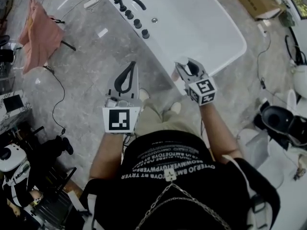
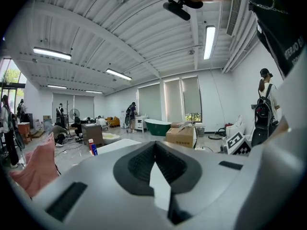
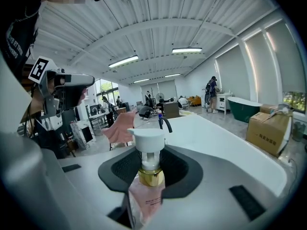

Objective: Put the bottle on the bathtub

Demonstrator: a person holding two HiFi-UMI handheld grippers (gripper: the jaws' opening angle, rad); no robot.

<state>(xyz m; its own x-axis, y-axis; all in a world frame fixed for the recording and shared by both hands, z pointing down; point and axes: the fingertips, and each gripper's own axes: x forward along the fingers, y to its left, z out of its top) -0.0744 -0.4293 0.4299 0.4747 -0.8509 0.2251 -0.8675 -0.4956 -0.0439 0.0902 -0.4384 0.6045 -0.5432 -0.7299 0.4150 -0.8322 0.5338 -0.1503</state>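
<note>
The bottle [image 3: 146, 188], pink with a gold collar and a white pump top, was not yet on the bathtub [image 1: 206, 28]. It was pinched by its body between the jaws of the right gripper [image 3: 150, 163], with the pump end poking forward past the jaw tips. In the head view that gripper was held at the tub's near end, about over the rim. The bottle looked clear of the rim, though the height above it could not be judged.

Further along the rim stood a black faucet [image 1: 130, 0] and a row of knobs [image 1: 137, 22], well apart from the bottle, with bare white ledge between. The left gripper [image 1: 126, 76] was beside the tub over the floor, its jaws pressed together with nothing between them.

So the pick-up looked done and the carry nearly so. What was left, by my reading, was the placing itself: bring the bottle down onto the flat rim, stand it steady, spread the jaws and draw back. A narrow base on a smooth ledge could tip, so the release would want care.
</note>
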